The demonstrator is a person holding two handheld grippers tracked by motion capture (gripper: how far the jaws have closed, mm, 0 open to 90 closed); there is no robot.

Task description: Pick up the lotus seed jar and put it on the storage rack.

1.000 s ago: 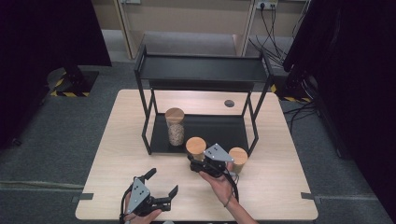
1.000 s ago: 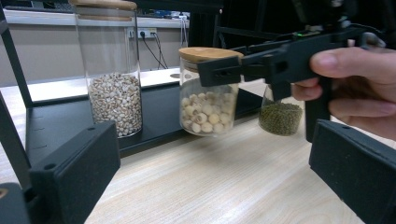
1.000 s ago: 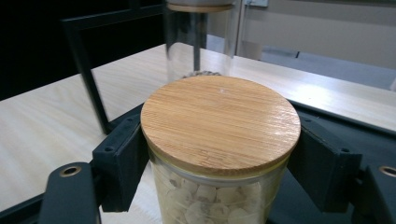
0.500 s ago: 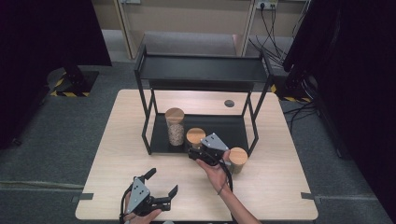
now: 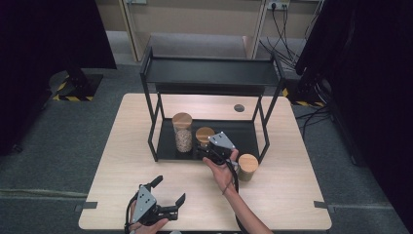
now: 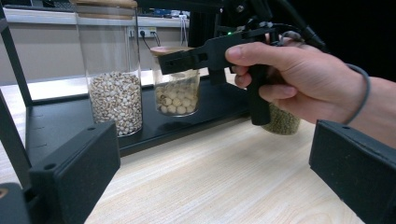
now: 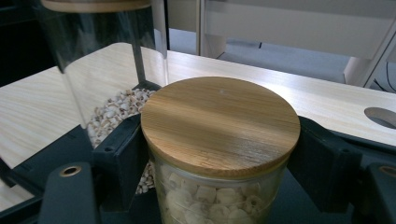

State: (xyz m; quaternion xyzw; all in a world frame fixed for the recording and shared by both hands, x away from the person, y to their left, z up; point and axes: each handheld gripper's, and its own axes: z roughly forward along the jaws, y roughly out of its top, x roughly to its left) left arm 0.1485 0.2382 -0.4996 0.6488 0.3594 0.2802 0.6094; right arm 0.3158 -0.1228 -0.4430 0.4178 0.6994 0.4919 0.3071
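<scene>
My right gripper (image 5: 207, 146) is shut on a short glass jar (image 5: 204, 134) with a round wooden lid (image 7: 219, 119) and pale round pieces inside. The jar (image 6: 177, 95) is over the black rack's lower shelf (image 5: 243, 139), close beside a tall jar of small grains (image 5: 182, 131). I cannot tell whether the short jar rests on the shelf. The black pads (image 7: 119, 158) press its glass just under the lid. My left gripper (image 5: 170, 190) stands open with nothing in it near the table's front edge, aimed at the rack.
A third wooden-lidded jar (image 5: 248, 165) with green contents stands on the table to the right of the rack's front right leg. The rack's top shelf (image 5: 209, 73) overhangs the lower one. A round hole (image 5: 238, 107) sits in the tabletop behind.
My right gripper has carried the short jar away from the table's front and leftward, in over the lower shelf beside the tall jar. The left gripper has stayed put.
</scene>
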